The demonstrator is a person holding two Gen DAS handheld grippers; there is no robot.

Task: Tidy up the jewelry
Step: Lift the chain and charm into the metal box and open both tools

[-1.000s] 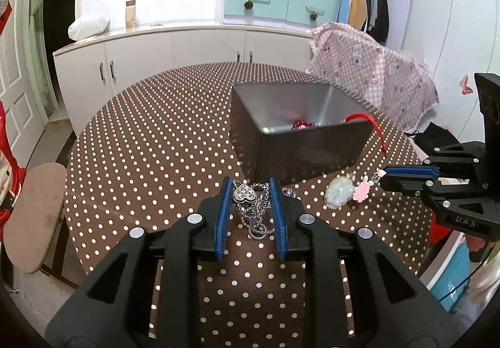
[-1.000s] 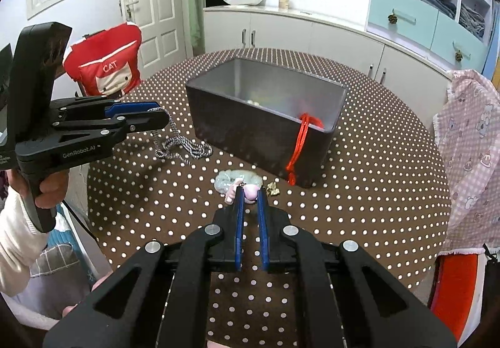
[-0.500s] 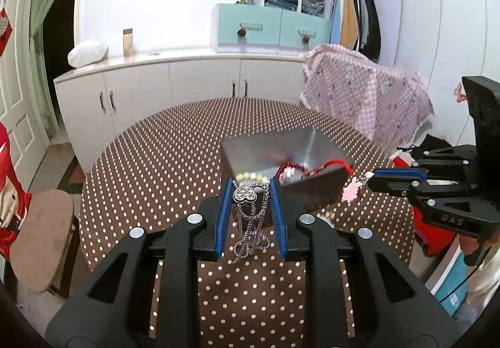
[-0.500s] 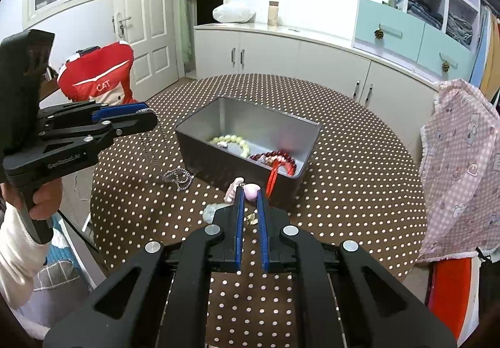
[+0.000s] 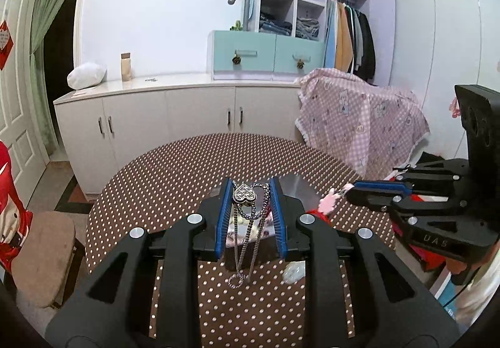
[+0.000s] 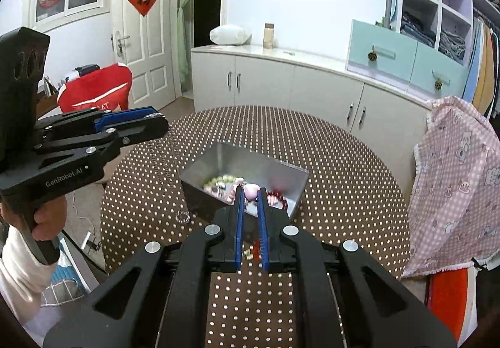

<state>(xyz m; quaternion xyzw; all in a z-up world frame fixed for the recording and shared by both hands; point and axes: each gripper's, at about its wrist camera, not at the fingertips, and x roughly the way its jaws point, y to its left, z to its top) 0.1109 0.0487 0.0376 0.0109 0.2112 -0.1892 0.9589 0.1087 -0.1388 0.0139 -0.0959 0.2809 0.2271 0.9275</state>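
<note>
Left wrist view: left tongs (image 5: 251, 196) pinching silver necklace (image 5: 245, 194) at heart pendant, chain hanging down to ring end above polka-dot counter (image 5: 162, 191). Metal box (image 5: 297, 188) mostly hidden behind tongs and chain. Right tongs (image 5: 350, 190) at right, pressed on pink charm (image 5: 328, 199), red cord below. Pale jade piece (image 5: 293, 271) lying on counter toward near edge.

Right wrist view: right tongs (image 6: 251, 193) clamped on pink charm (image 6: 250, 190), held over near rim of metal box (image 6: 281, 171). Inside box, pale bead bracelet (image 6: 218, 180) on left, red bead bracelet (image 6: 278, 196) on right. Left tongs (image 6: 159, 123) raised over counter's left edge, silver necklace (image 6: 164, 166) dangling beside box's left wall, apart from it. Around counter (image 6: 343, 191): red chair cover (image 6: 93, 94) beyond left edge, pink checked cloth (image 6: 456, 182) beyond right edge, white cabinets (image 6: 281, 88) past far edge.
</note>
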